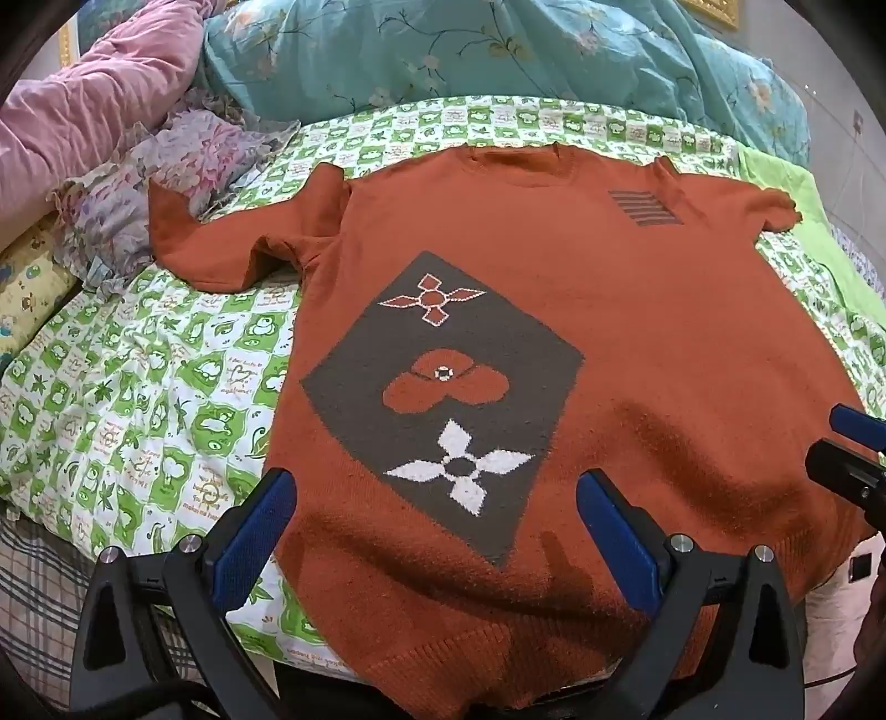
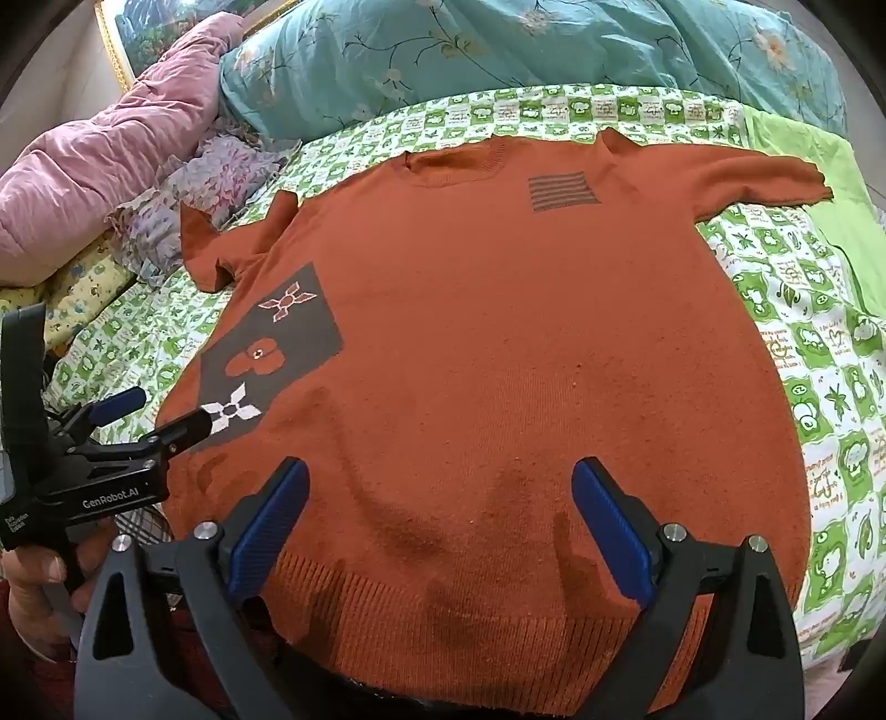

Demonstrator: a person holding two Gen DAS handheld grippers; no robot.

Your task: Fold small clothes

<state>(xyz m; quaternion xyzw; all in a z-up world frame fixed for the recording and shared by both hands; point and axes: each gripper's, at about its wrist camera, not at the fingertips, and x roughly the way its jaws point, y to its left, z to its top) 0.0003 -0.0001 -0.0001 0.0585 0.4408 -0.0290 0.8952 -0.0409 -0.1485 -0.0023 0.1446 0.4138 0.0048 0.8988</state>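
Left wrist view. Left claw (image 1: 434, 501) wide apart, nothing between the blue pads, hanging over the low end of the orange sweater (image 1: 637, 310). Sweater spread flat on the bed, face up, neck far ahead of the claw, ribbed hem (image 1: 470, 648) right under it. Grey diamond patch (image 1: 443, 387) with flowers straight ahead, just past the pads. One sleeve (image 1: 221, 249) out to the left and ahead, a bit bunched up. Green checked bedsheet (image 1: 138, 387) to the left of the claw. Pink quilt (image 1: 94, 94) and blue flowery quilt (image 1: 498, 50) far ahead, well away. Tip of the other claw poking in on the right.

Right wrist view. Right claw (image 2: 440, 515) wide apart too, empty, over the hem on the plain orange side. Long sleeve (image 2: 747, 171) stretched out far ahead and to the right. Small striped patch (image 2: 562, 191) far ahead, near the neck. Left claw and a hand (image 2: 33, 587) close by on the left.

Probably soft, light and floppy, a fuzzy knit, not slippery, not breakable. Likely to sag and wrinkle when lifted. Best to pinch at a sleeve end or a hem corner, through both layers. Nothing lying on the sweater, nothing blocking; quilts too far off to bother.
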